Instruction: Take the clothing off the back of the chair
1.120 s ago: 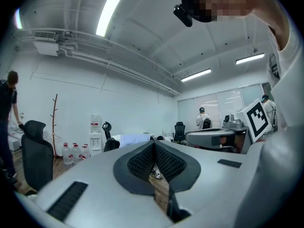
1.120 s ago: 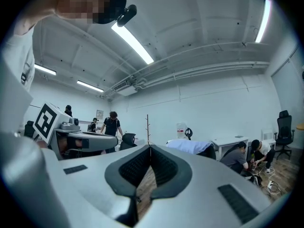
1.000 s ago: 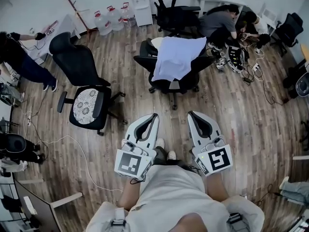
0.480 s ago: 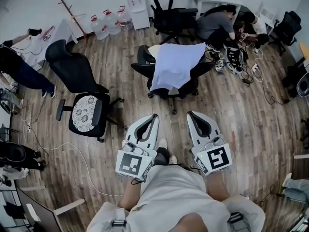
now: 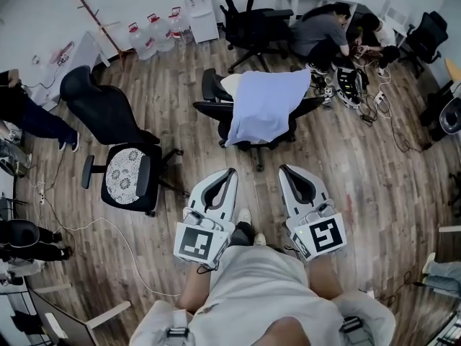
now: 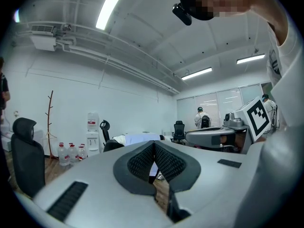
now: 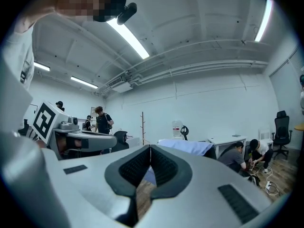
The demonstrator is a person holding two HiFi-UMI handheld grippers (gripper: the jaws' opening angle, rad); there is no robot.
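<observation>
A pale blue garment [image 5: 265, 103] hangs draped over the back of a black office chair [image 5: 248, 130] in the middle of the room, straight ahead of me. It also shows as a pale sheet [image 6: 137, 138] in the left gripper view and as the garment [image 7: 183, 146] in the right gripper view. My left gripper [image 5: 230, 171] and right gripper [image 5: 284, 169] are held side by side in front of my body, well short of the chair. Both are shut with nothing between the jaws.
A second black chair [image 5: 119, 150] with a patterned seat stands to the left. Another chair [image 5: 252, 20], water bottles [image 5: 153, 29] and a dispenser line the far wall. People [image 5: 324, 31] crouch among cables at the far right. White cables [image 5: 108, 215] lie on the wooden floor.
The draped chair and the room have slid closer and lower in the head view as I walk forward. Both grippers keep their pose, still shut.
</observation>
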